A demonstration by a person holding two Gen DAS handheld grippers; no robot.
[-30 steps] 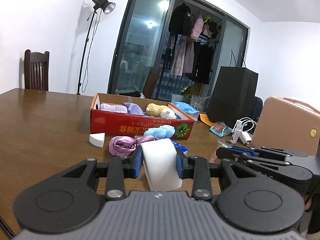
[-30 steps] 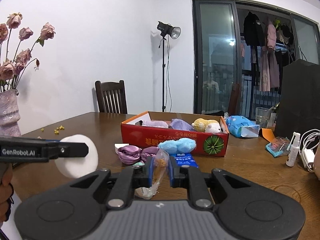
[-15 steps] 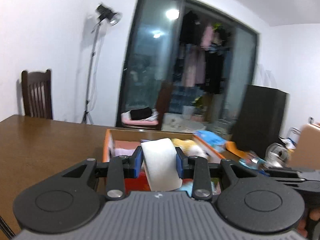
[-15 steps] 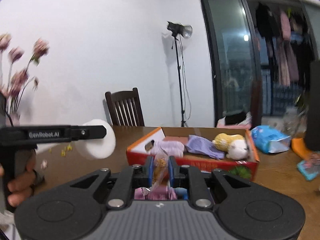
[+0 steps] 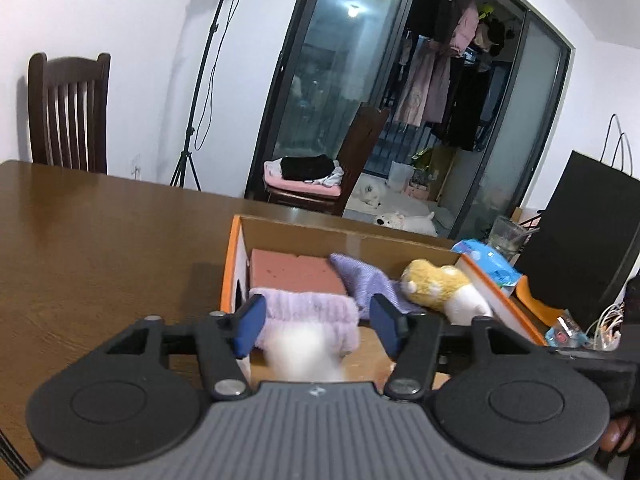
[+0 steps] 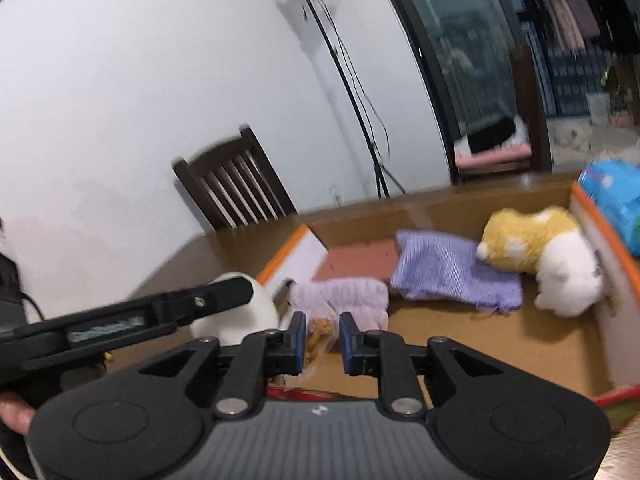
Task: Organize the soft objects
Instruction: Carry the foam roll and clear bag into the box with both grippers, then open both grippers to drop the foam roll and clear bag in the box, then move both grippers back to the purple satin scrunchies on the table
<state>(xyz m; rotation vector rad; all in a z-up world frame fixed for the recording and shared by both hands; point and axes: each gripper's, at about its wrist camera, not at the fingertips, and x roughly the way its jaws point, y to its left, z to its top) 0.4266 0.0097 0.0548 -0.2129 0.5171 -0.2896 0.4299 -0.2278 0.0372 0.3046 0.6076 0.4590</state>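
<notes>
A cardboard box (image 5: pixel 400 240) on the wooden table (image 5: pixel 100 248) already held folded cloths and a plush toy (image 6: pixel 536 256). Above it, the left gripper (image 5: pixel 316 320), jaws just spread, released a blurred white sponge (image 5: pixel 304 354); the right gripper's (image 6: pixel 322 338) parting jaws freed a small snack bag (image 6: pixel 318 332).

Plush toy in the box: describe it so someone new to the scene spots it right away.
Find the orange-edged cardboard box on the brown wooden table. The plush toy lies at the box's right end, against the side wall, next to the folded purple cloth. It is the only stuffed animal in there, yellow on top and white underneath, while its neighbours are flat cloths.
</notes>
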